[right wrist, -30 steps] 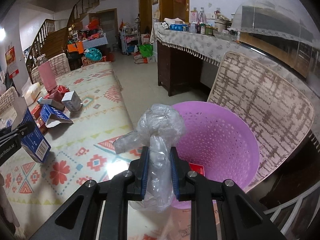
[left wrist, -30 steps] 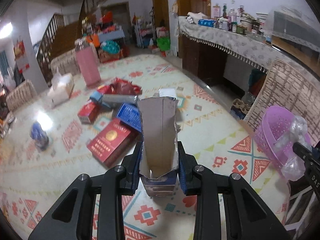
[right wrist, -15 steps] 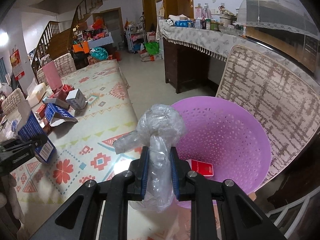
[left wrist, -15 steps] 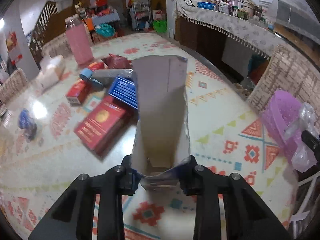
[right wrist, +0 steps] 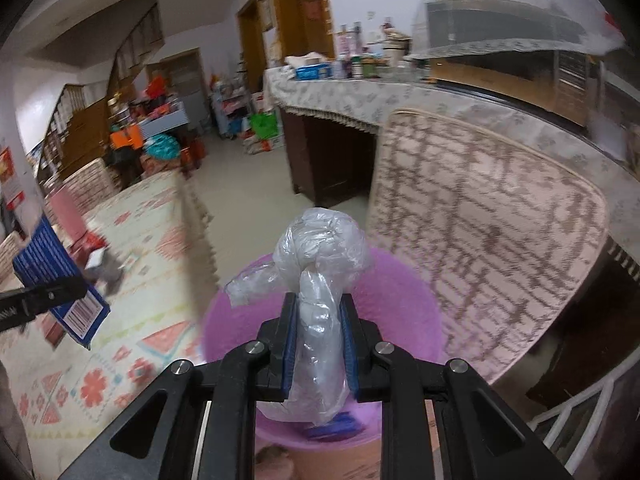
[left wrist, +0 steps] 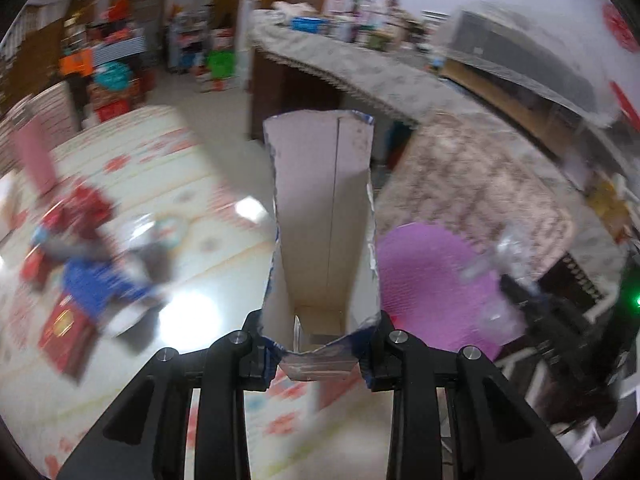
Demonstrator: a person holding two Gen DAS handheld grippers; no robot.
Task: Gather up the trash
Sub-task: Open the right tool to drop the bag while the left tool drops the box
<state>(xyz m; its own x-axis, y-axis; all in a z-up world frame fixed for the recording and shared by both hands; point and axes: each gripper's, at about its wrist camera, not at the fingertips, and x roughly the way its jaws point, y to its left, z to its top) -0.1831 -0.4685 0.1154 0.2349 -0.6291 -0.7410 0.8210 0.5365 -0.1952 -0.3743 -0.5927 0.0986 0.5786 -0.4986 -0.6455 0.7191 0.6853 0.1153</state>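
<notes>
From the left wrist, the left claw [left wrist: 320,344] is clamped on an opened blue carton [left wrist: 324,216], with the purple basket [left wrist: 424,272] just right of it; carry it fully over the rim before releasing. From the right wrist, the right claw [right wrist: 319,340] pinches a crumpled clear plastic bag [right wrist: 320,256] above the basket [right wrist: 404,312]; let go only once centred.

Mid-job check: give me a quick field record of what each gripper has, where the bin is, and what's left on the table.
left gripper: shut on opened blue carton
right gripper: shut on crumpled clear plastic bag
purple basket: directly beyond the bag, beside the table
table: red and blue boxes remain, blurred
status: neither item dropped in yet
</notes>
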